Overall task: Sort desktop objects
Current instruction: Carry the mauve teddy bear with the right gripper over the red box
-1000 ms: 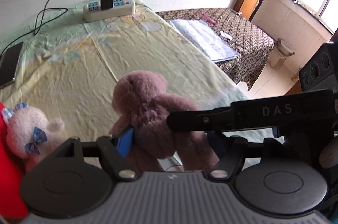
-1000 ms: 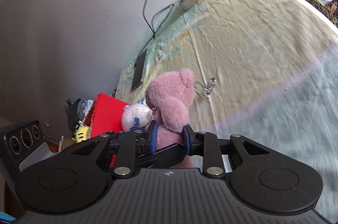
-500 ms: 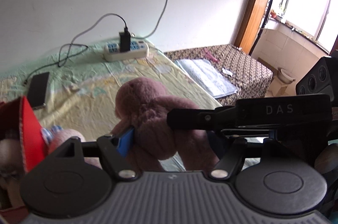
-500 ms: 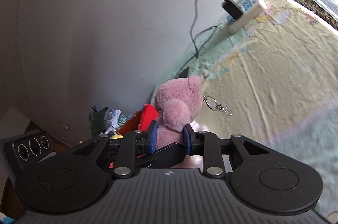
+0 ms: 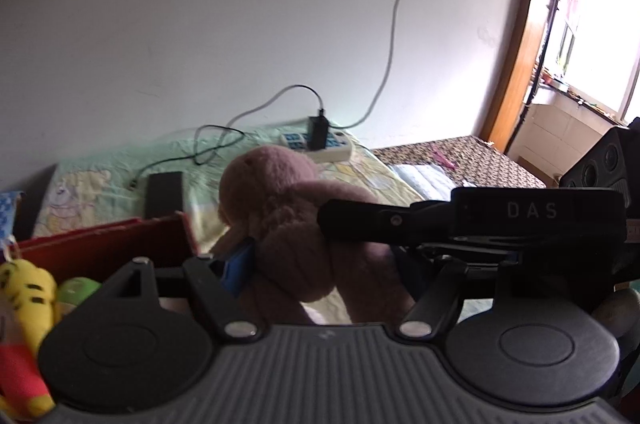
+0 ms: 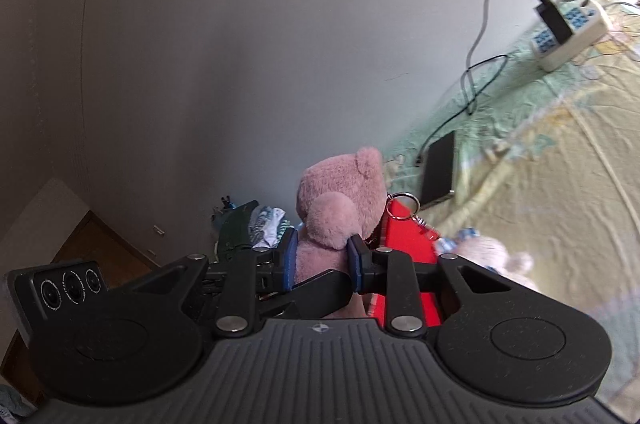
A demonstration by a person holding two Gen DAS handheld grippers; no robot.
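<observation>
While clamped in right gripper point(image 6: 322, 260), pink bear point(image 6: 340, 200) hangs beside red box point(image 6: 404, 244).

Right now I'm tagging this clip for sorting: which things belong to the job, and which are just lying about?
Part of the job:
pink teddy bear, clamped in the right gripper
red box
yellow plush toy
white plush toy

Just lying about:
phone
power strip
charger
</observation>
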